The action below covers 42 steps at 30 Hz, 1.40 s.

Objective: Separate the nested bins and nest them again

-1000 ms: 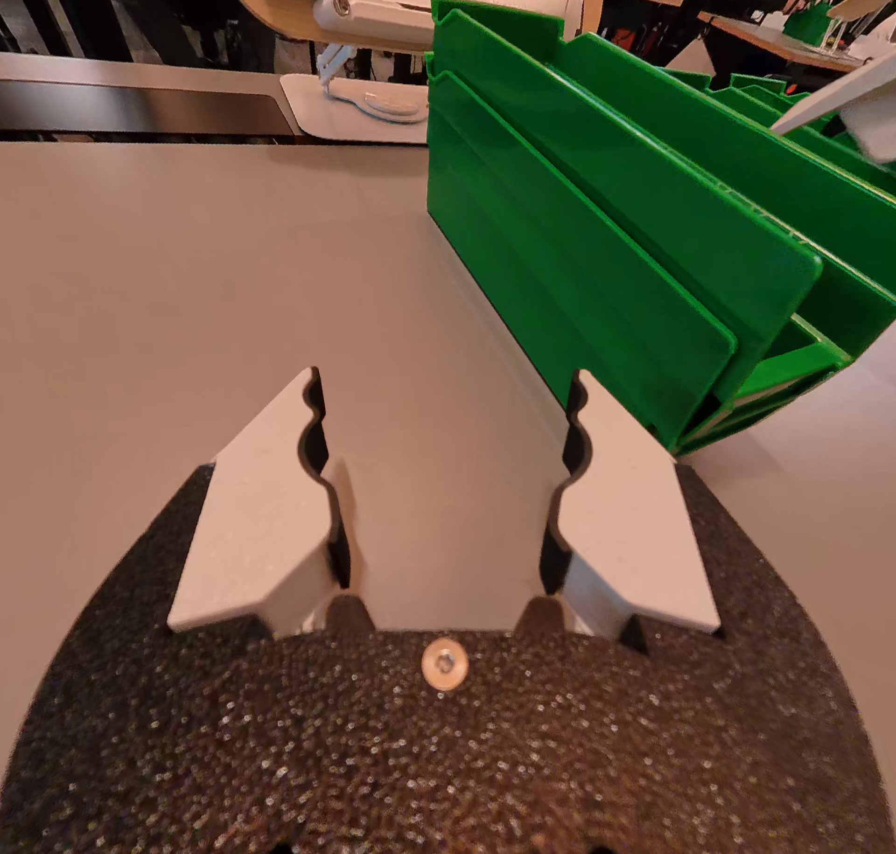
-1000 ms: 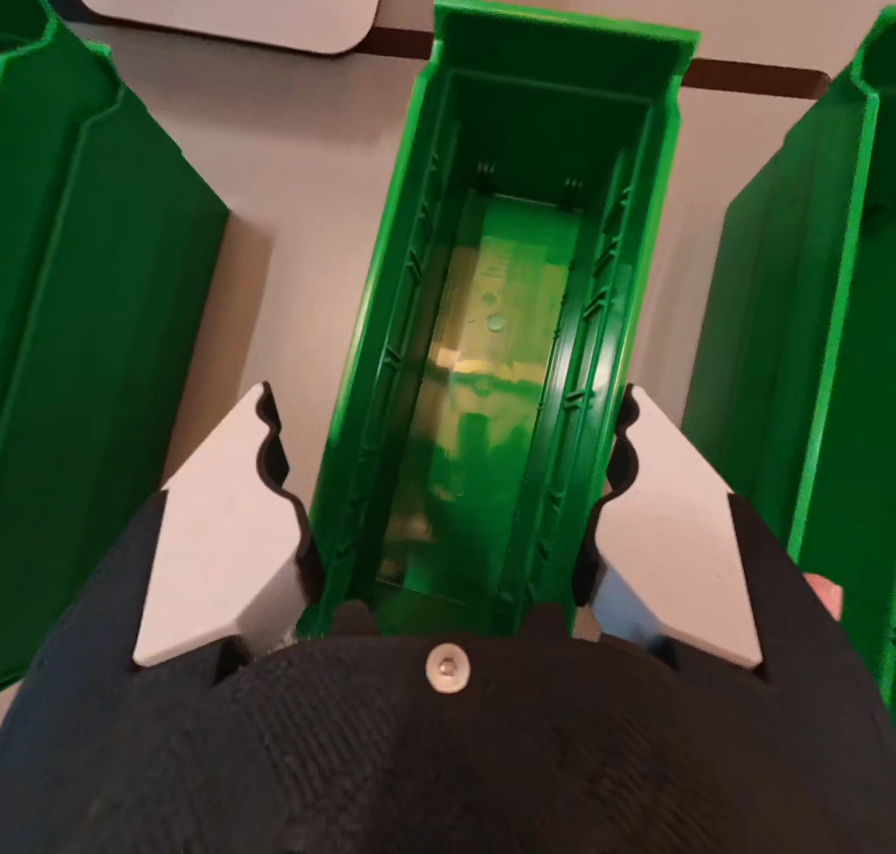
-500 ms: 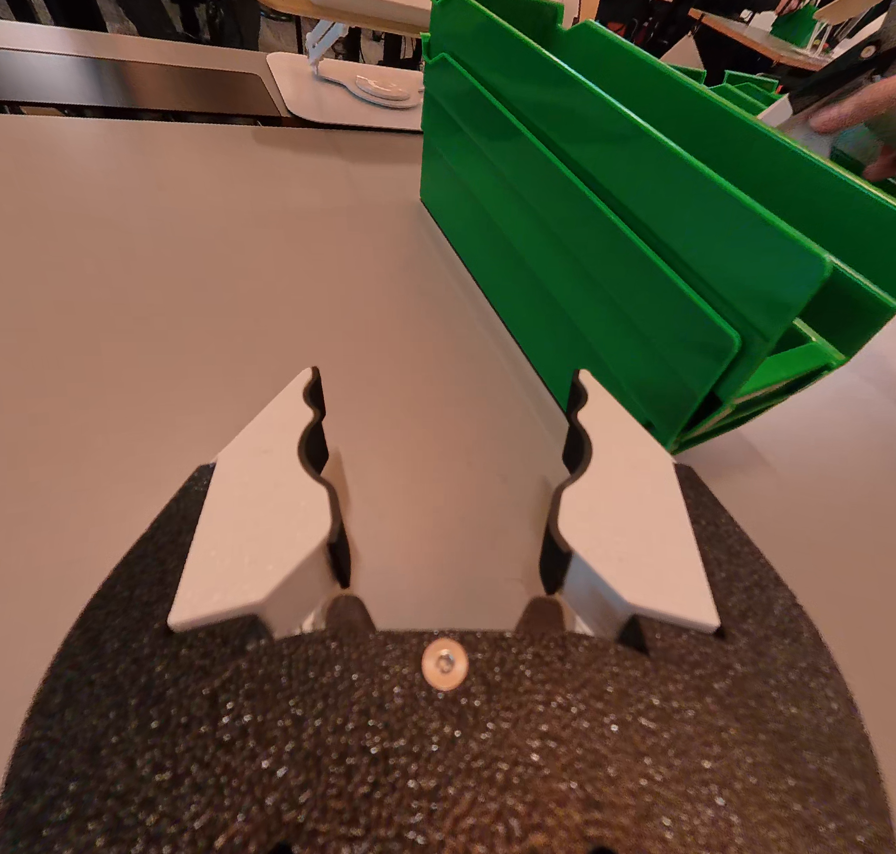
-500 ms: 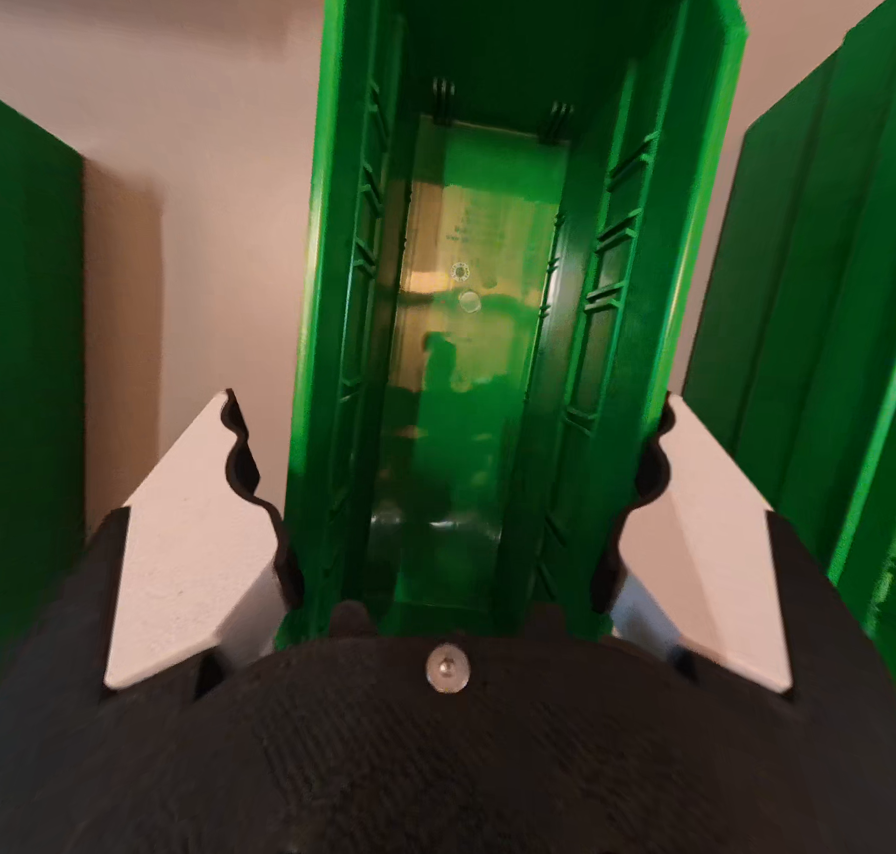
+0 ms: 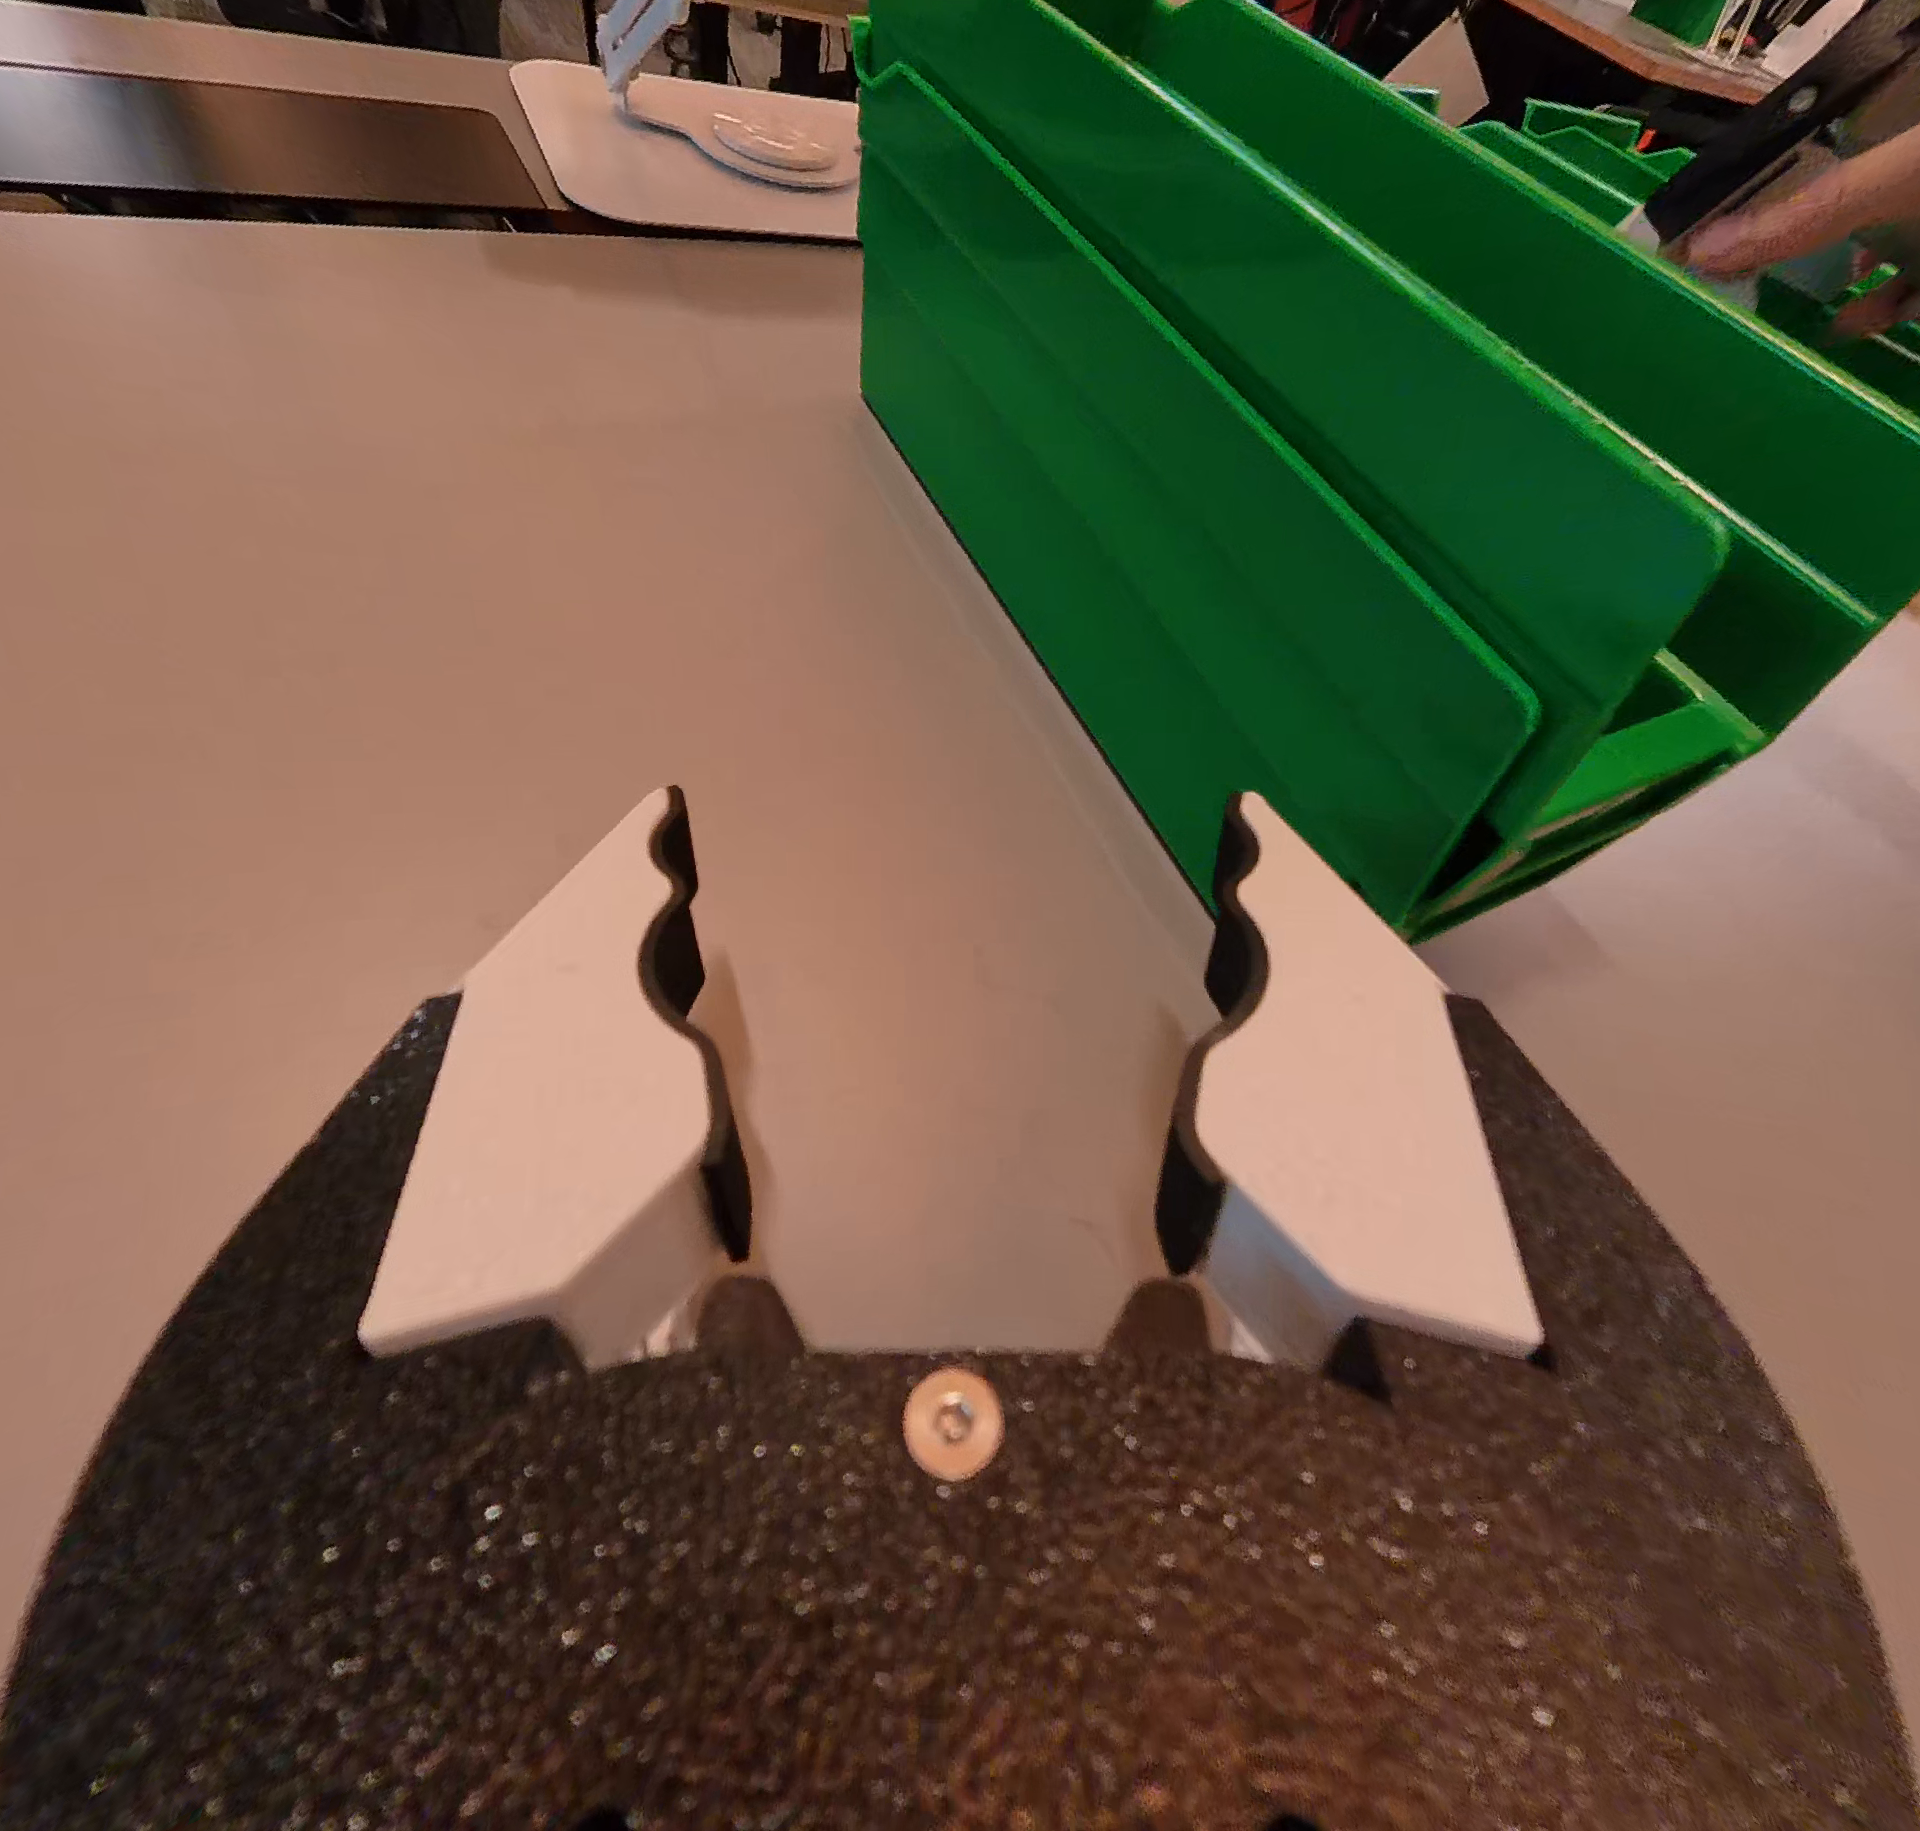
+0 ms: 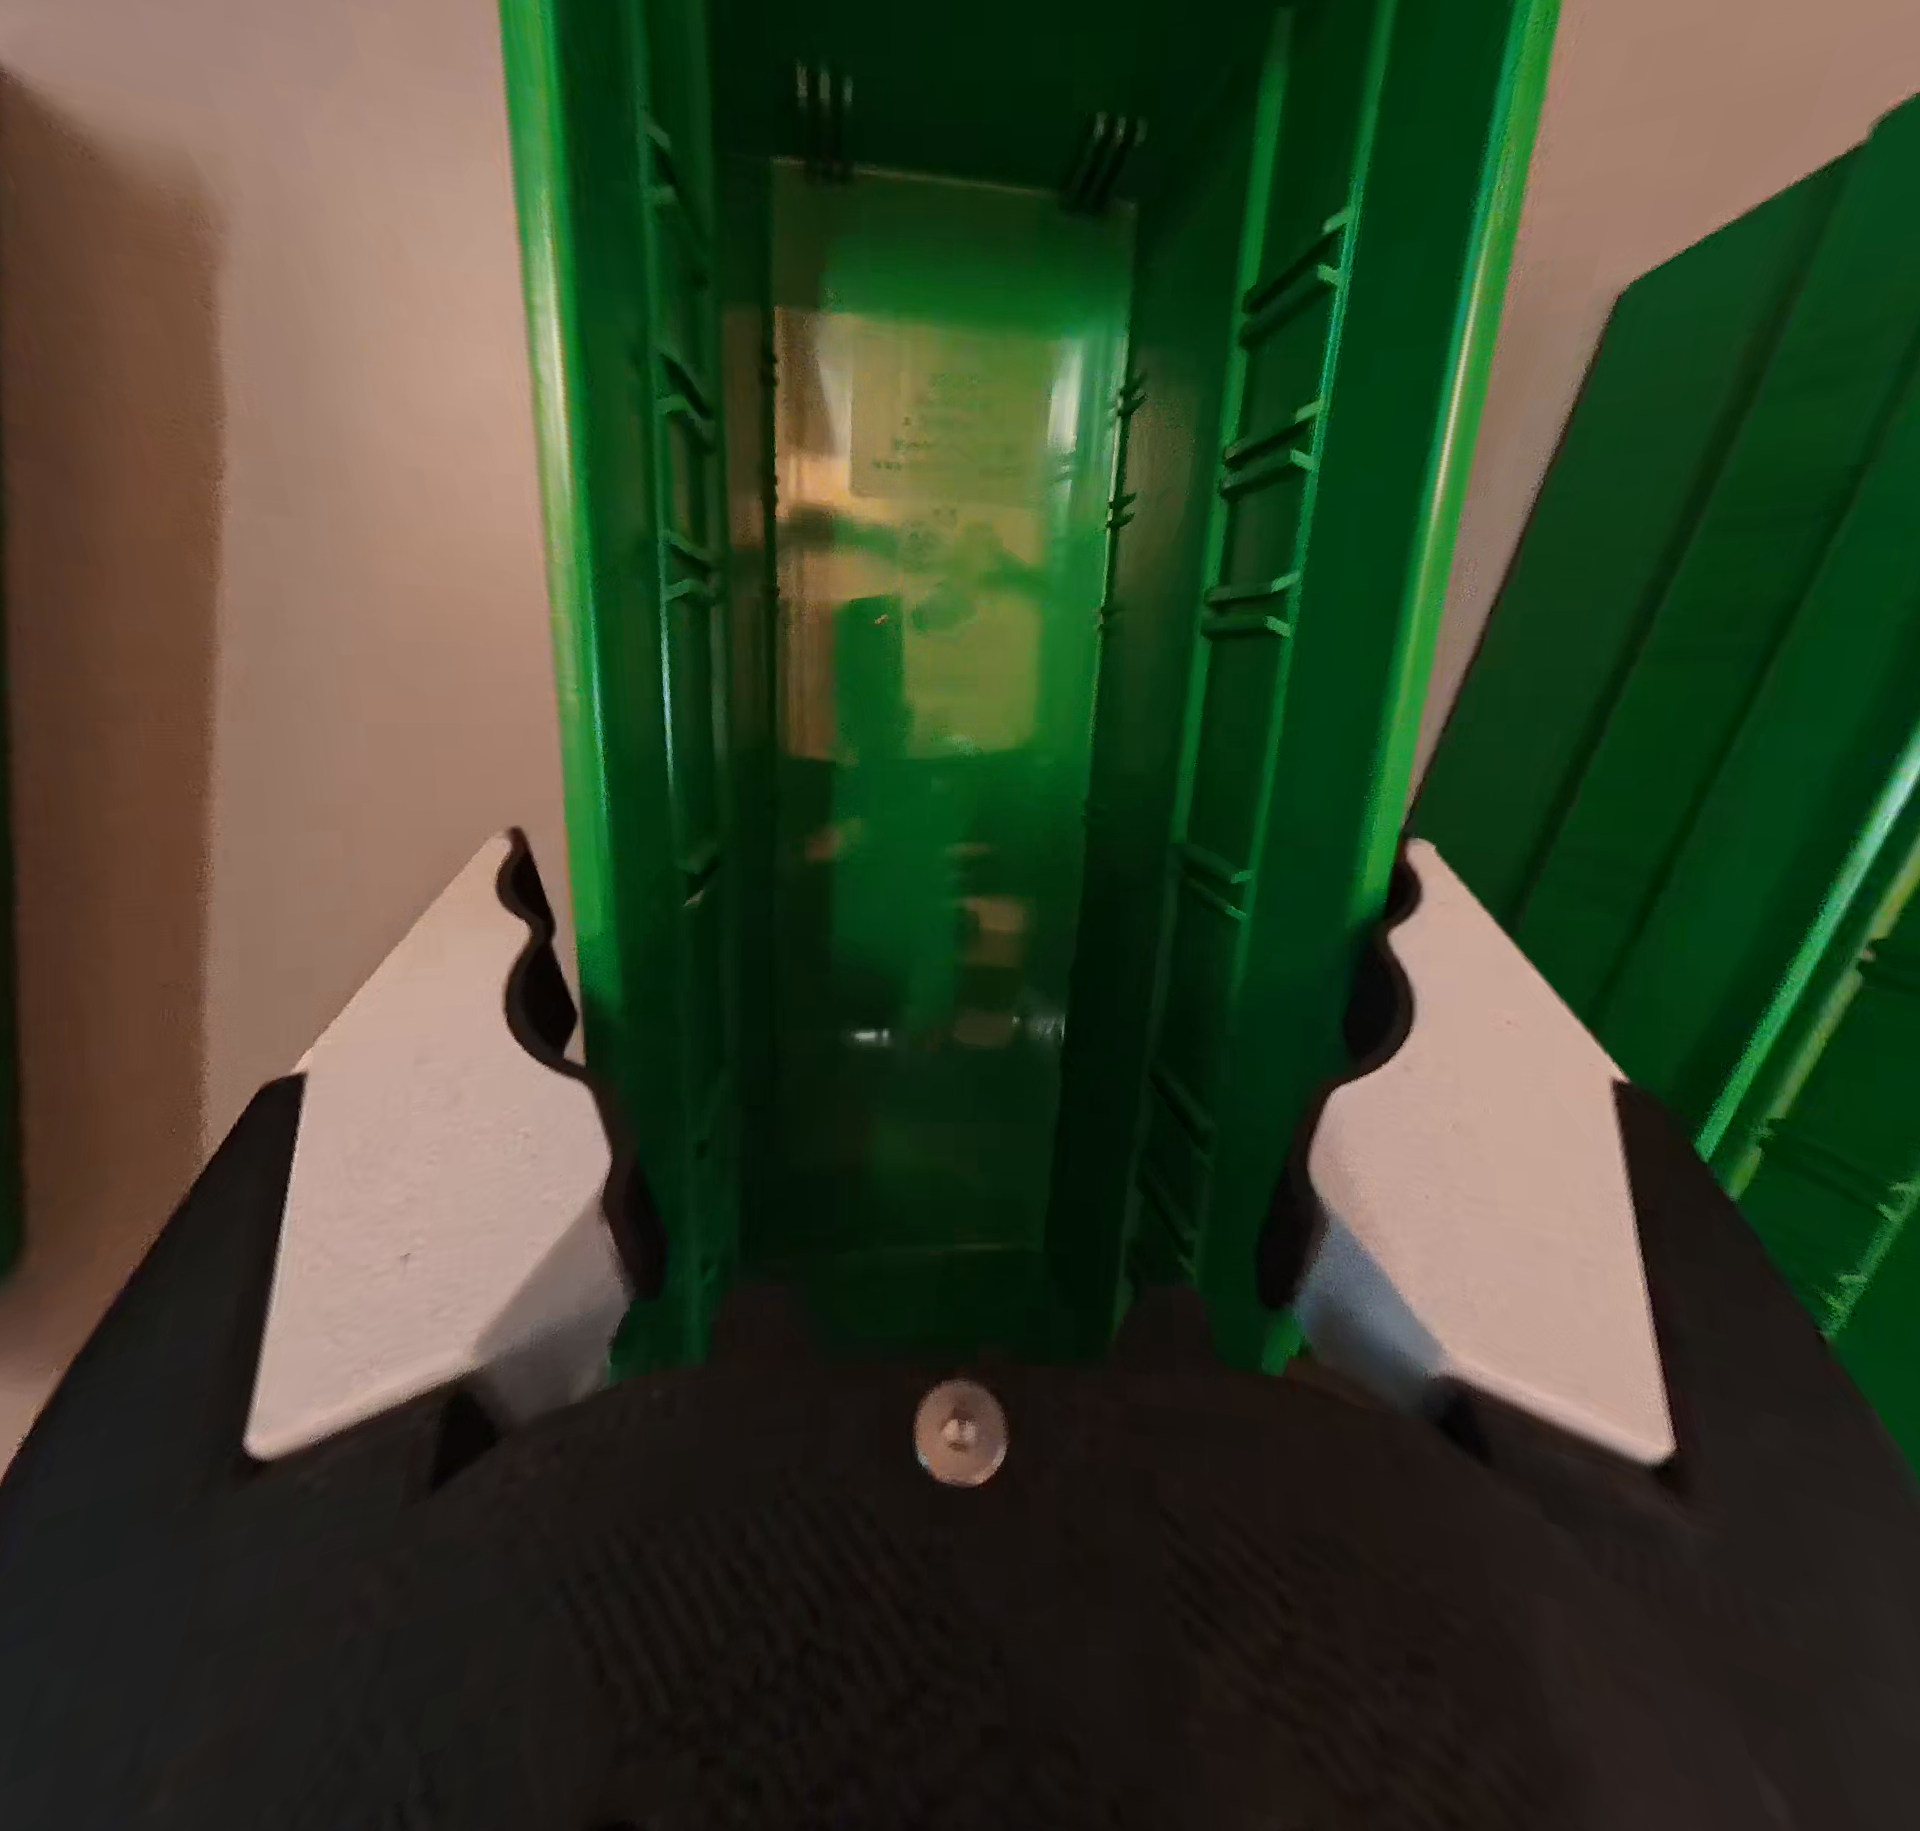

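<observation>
In the left wrist view a stack of nested green bins (image 5: pixel 1195 493) lies on the grey table (image 5: pixel 416 534), ahead and to the right. My left gripper (image 5: pixel 956 815) is open and empty, low over the table, just left of the stack's near end. In the right wrist view I look down into one separate green bin (image 6: pixel 956 534). My right gripper (image 6: pixel 956 867) straddles its near end, spread wide, with the pads against both long walls. Another green bin (image 6: pixel 1714 638) stands to its right.
A white stand base (image 5: pixel 707 150) sits at the table's back edge behind the stack. A person's hand (image 5: pixel 1787 212) shows at the upper right of the left wrist view. A dark green edge (image 6: pixel 6 846) is at the far left of the right view.
My right gripper has moved closer over the single bin, its fingers spreading wider and then closing slightly onto the walls. The left gripper has drifted a little and stays open.
</observation>
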Tool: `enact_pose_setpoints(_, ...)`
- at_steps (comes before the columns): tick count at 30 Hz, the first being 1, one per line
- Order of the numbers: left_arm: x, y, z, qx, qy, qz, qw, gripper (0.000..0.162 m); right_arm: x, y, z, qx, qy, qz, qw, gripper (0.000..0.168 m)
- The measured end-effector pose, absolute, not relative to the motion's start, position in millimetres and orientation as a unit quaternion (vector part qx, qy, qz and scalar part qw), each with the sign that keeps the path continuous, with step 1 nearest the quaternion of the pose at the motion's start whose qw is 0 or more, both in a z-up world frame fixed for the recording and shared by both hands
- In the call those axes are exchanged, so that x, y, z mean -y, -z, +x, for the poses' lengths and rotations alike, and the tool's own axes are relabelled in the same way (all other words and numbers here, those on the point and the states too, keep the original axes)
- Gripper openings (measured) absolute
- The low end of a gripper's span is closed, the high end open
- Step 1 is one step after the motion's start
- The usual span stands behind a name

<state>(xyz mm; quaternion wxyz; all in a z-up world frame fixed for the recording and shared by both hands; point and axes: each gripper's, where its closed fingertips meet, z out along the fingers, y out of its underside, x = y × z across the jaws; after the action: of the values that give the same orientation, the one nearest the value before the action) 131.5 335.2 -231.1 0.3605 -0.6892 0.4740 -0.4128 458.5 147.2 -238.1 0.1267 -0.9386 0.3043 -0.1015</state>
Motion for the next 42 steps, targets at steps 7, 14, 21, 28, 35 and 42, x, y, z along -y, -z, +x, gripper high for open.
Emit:
enact_pose_setpoints(7,-332.4,234.5,133.0,-0.478,0.413,-0.691,0.351,0.098,-141.5,249.1,450.4,-0.334,0.029,-0.935,0.117,0.159)
enact_pose_setpoints(14,-330.6,239.8,134.5,-0.480,0.414,-0.695,0.341,0.098,-141.0,246.1,449.3,-0.326,0.026,-0.938,0.112,0.140)
enact_pose_setpoints(21,-325.3,237.9,134.8,-0.489,0.416,-0.691,0.332,0.097,-138.8,247.8,447.9,-0.332,0.018,-0.939,0.092,0.146)
enact_pose_setpoints(28,-326.0,231.7,130.9,-0.488,0.420,-0.688,0.335,0.097,-138.2,248.9,448.9,-0.343,0.004,-0.935,0.093,0.157)
enact_pose_setpoints(35,-329.2,230.5,128.0,-0.482,0.430,-0.691,0.324,0.094,-135.7,243.3,447.6,-0.344,-0.022,-0.934,0.097,0.131)
enact_pose_setpoints(42,-325.9,230.8,128.3,-0.489,0.430,-0.689,0.318,0.093,-134.2,241.4,448.7,-0.374,-0.028,-0.923,0.091,0.114)
